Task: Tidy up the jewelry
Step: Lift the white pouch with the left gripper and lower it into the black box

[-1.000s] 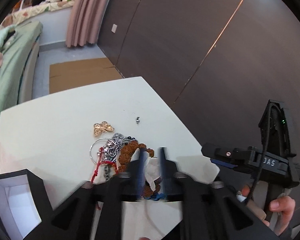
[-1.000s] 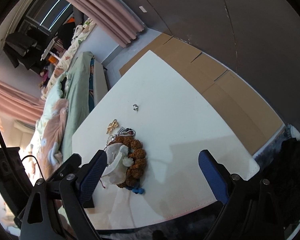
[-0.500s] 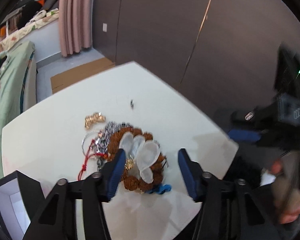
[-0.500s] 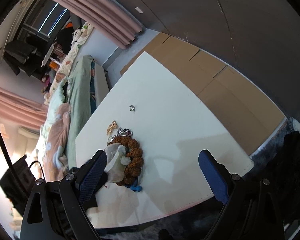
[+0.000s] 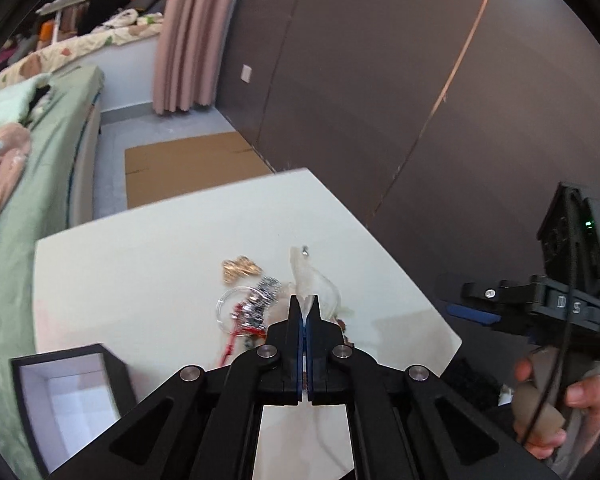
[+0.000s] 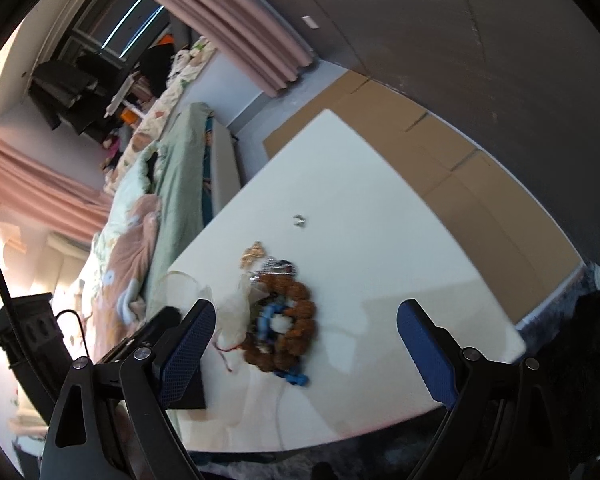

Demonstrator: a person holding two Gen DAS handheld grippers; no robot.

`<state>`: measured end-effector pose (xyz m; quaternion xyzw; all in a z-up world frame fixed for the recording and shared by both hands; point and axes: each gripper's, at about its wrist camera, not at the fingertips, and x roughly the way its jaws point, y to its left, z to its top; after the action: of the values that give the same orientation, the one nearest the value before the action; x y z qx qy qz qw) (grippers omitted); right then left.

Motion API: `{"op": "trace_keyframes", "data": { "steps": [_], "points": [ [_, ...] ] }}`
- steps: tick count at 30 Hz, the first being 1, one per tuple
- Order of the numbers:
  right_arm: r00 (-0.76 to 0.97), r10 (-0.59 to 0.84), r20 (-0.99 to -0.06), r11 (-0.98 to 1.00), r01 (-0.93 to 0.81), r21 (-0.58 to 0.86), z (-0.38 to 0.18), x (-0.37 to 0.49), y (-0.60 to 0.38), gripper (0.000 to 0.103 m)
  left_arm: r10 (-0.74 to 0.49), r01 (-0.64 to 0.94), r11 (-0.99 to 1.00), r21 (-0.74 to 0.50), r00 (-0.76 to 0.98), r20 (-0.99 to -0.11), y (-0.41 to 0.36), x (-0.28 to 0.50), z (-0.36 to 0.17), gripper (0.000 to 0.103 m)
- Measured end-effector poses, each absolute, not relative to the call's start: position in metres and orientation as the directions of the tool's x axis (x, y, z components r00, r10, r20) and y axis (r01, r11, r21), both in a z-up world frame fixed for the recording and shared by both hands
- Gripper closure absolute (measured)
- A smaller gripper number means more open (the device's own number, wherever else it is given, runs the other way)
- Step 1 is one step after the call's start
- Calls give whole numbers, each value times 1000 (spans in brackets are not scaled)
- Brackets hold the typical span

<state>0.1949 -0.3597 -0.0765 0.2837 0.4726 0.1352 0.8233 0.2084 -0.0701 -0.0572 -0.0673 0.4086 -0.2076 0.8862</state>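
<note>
Fingers (image 5: 296, 312) of left gripper (image 5: 304, 300) pressed together on clear plastic pouch (image 5: 312, 280), lifted above jewelry pile (image 6: 284, 320) at frame centre on white surface (image 5: 140, 264); right gripper (image 6: 306, 332) spread wide, holding nothing

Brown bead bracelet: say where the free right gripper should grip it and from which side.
Grip the bare right-hand arc of the brown bead bracelet, coming from above with the open right gripper, one finger inside the ring. It lies flat on the table; its left side is tangled.
</note>
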Motion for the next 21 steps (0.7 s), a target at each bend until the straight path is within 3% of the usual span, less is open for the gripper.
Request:
{"op": "trace_keyframes", "data": {
  "steps": [3, 5, 10, 12, 18, 21],
  "points": [
    [504, 510, -697, 806, 2, 592, -72, 203, -343, 10, -427, 293, 904, -310, 603, -674, -53, 201, -46, 103],
    [491, 523, -697, 807, -23, 590, -70, 208, -333, 16, -419, 281, 908, -310, 619, -665, -47, 199, -39, 103],
    [397, 564, -724, 809, -86, 582, -78, 226, -293, 41, -402, 243, 914, -325, 654, -641, -26, 191, -30, 103],
    [361, 572, -736, 808, -97, 581, -83, 232, -280, 46, -390, 230, 918, -323, 663, -639, -20, 190, -27, 103],
    [295, 579, -760, 813, -134, 567, -90, 242, -251, 49, -375, 213, 924, -319, 674, -637, -3, 183, -25, 103],
    [271, 552, -789, 832, -116, 542, -99, 249, -245, 59, -360, 200, 929, -311, 681, -638, 3, 180, -26, 103]
  ]
}}
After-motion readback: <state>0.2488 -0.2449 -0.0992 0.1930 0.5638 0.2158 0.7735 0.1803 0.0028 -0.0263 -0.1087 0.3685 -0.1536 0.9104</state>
